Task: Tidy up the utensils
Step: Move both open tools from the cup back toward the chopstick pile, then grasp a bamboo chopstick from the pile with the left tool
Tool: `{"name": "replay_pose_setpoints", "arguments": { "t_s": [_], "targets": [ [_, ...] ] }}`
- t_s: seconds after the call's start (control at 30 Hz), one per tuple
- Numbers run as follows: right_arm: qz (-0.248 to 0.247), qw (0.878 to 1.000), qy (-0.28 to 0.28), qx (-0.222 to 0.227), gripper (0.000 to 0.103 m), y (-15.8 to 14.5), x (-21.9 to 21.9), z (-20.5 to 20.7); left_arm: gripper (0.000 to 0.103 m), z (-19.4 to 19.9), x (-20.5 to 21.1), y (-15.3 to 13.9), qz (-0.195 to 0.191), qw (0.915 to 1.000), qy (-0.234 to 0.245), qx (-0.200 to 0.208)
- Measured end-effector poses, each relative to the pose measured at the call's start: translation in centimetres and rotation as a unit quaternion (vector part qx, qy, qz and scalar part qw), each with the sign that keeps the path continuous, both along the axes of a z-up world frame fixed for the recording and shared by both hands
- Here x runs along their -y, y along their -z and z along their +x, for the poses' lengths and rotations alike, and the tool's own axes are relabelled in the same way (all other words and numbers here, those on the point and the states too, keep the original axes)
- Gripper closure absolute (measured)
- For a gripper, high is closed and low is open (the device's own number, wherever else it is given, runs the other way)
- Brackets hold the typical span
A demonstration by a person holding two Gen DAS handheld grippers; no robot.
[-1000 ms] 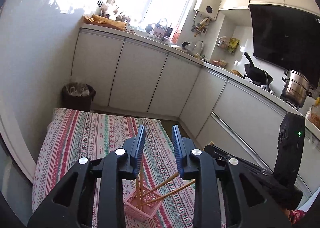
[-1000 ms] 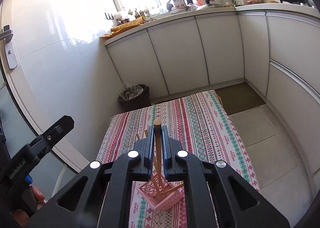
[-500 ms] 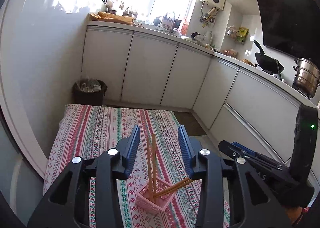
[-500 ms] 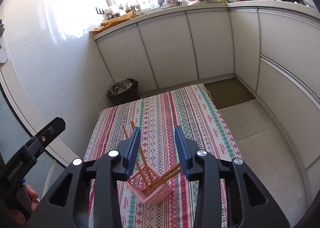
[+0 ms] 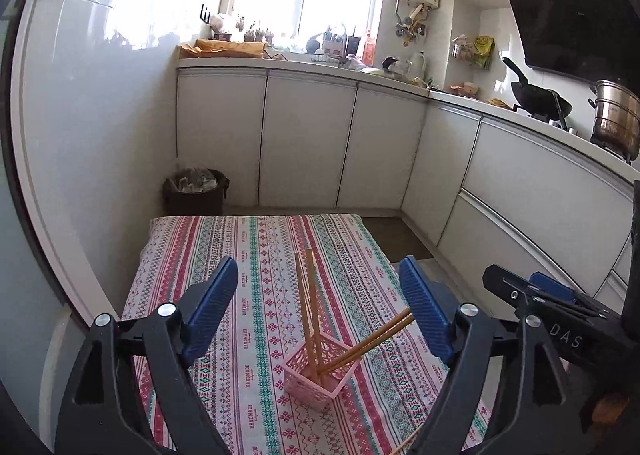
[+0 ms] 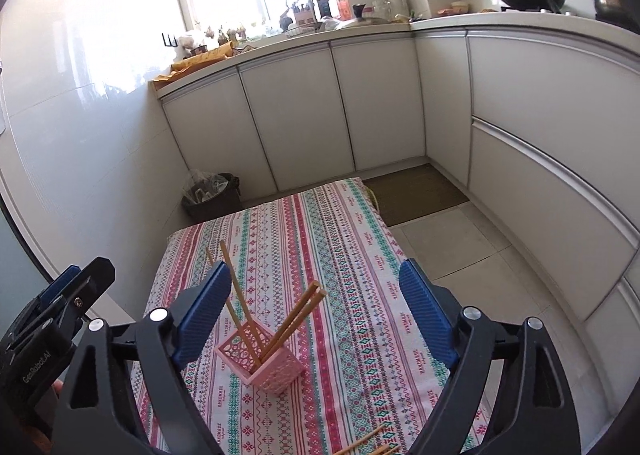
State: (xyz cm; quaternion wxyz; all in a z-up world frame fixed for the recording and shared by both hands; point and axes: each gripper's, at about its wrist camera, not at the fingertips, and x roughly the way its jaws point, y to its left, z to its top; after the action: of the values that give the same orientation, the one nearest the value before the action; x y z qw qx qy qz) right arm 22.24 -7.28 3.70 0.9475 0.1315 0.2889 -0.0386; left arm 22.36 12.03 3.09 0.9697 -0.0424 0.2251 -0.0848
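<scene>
pink lattice holder point(image 5: 318, 373) standing on the striped cloth of the tabletop point(image 5: 256, 251), holding 4 chopsticks point(image 5: 310, 295): 2 near upright, 2 leaning toward the right gripper's side. in the right wrist view the same holder point(image 6: 266, 361) sits low and left of centre, with 2 sticks leaning left and 2 leaning right.

left gripper point(image 5: 320, 309): fingers have just been opening and now stand wide apart, the upright pair seen between them but touched by neither pad. right gripper point(image 6: 316, 313): fingers likewise just opened wide, gripping nothing; the leaning pair lies in the gap, clear of both pads.

step in hand, as judged: release after dropping sticks into the holder. to do it well, draw each gripper back with the fingers kept wide, so that no pad catches a stick top and tips the light holder. more chopsticks point(image 6: 366, 441) lie on the cloth at the near edge; these look like the next pick, best taken near mid-length.

hidden or unclear: the loose chopsticks are cut off by the frame edge, so their count cannot be told. the holder's floor is hidden. the near tabletop edge lies behind the gripper bodies.
</scene>
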Motion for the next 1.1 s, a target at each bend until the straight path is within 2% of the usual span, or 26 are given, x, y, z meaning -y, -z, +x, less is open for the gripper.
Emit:
{"name": "replay_pose_setpoints", "arguments": {
  "t_s": [0.07,0.13,0.23,0.33,0.4,0.47,0.5,0.57,0.6,0.63,0.73,0.8,0.83,0.87,0.9,1.03,1.07,1.1],
  "targets": [
    [-0.006,1.000,0.011,-0.001,0.009,0.1,0.4,-0.8,0.017,-0.4,0.7,0.3,0.015,0.9999,0.001,0.001],
    [-0.011,1.000,0.017,-0.007,0.008,0.4,1.0,-1.6,0.007,-1.0,1.3,0.7,0.027,0.9996,-0.001,0.004],
    [-0.010,0.999,0.039,-0.017,0.008,1.0,2.8,-3.5,0.007,-2.0,1.8,1.6,0.031,0.9994,0.010,-0.007],
    [-0.027,0.997,0.072,-0.030,0.007,2.1,5.1,-6.4,0.007,-2.9,2.9,3.3,0.047,0.9972,0.041,-0.041],
    [-0.059,0.994,0.086,-0.041,0.007,3.1,6.1,-8.5,0.007,-3.3,4.5,5.0,0.086,0.9905,0.076,-0.075],
    [-0.097,0.989,0.096,-0.055,0.007,4.5,7.1,-10.2,0.007,-3.6,6.6,7.3,0.134,0.9782,0.113,-0.112],
    [-0.112,0.987,0.098,-0.064,0.007,5.3,7.4,-11.0,0.007,-3.6,7.8,8.7,0.154,0.9682,0.139,-0.140],
    [-0.131,0.983,0.098,-0.087,0.007,6.9,8.0,-12.4,0.007,-3.5,10.4,12.0,0.192,0.9391,0.195,-0.208],
    [-0.133,0.981,0.097,-0.099,0.007,7.7,8.4,-12.9,0.007,-3.6,11.9,13.7,0.216,0.9231,0.216,-0.234],
    [-0.131,0.980,0.096,-0.110,0.007,8.5,8.9,-13.4,0.007,-3.7,13.2,15.3,0.237,0.9108,0.227,-0.251],
    [-0.103,0.980,0.088,-0.146,0.007,10.6,10.2,-14.9,0.007,-3.4,16.1,18.9,0.269,0.8841,0.252,-0.288],
    [-0.076,0.979,0.088,-0.166,0.007,11.7,11.2,-15.9,0.011,-3.0,17.5,20.1,0.293,0.8672,0.273,-0.296],
    [-0.060,0.979,0.086,-0.176,0.007,12.2,11.8,-16.3,0.027,-3.0,17.9,20.4,0.307,0.8561,0.294,-0.294],
    [-0.047,0.978,0.083,-0.185,0.007,12.7,12.1,-16.6,0.039,-3.2,18.1,20.8,0.320,0.8411,0.320,-0.297],
    [-0.034,0.977,0.082,-0.193,0.007,13.0,12.5,-16.8,0.056,-3.4,18.4,21.0,0.332,0.8265,0.341,-0.301],
    [0.013,0.974,0.086,-0.209,0.007,14.1,13.8,-17.4,0.060,-5.2,18.4,22.2,0.395,0.7724,0.419,-0.268],
    [0.017,0.973,0.087,-0.211,0.007,14.3,13.9,-17.4,0.060,-5.3,18.4,22.5,0.401,0.7633,0.429,-0.270],
    [0.019,0.973,0.089,-0.212,0.007,14.6,13.9,-17.4,0.060,-5.2,18.3,22.9,0.408,0.7583,0.431,-0.270]
  ]
}}
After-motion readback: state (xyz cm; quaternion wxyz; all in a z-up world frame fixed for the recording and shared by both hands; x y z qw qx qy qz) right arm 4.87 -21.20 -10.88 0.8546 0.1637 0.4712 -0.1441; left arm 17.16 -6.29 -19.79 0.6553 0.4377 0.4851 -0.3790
